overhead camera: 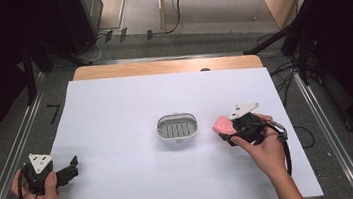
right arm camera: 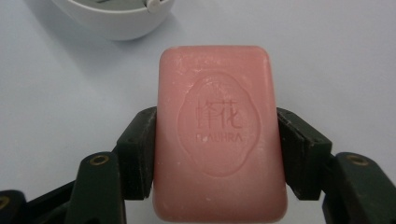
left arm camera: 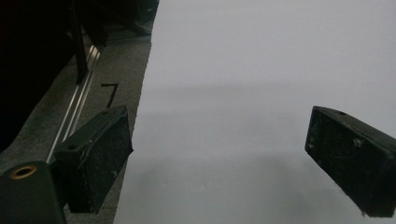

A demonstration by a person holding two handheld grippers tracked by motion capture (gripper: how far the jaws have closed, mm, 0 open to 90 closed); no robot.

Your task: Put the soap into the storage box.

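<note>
The right tongs (right arm camera: 217,154) are gripping the pink soap bar (right arm camera: 218,133) by its long sides, just right of the white soap dish (overhead camera: 178,128). The left tongs (left arm camera: 219,158) are standing wide and empty, far left on the worktop (overhead camera: 116,116).

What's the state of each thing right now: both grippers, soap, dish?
left gripper: open, nothing between the jaws, at the sheet's left edge.
right gripper: shut on the soap, jaws against its two long sides.
pink soap bar: gripped, embossed face up, right of the dish.
white soap dish: upright, empty, slotted insert showing.
</note>
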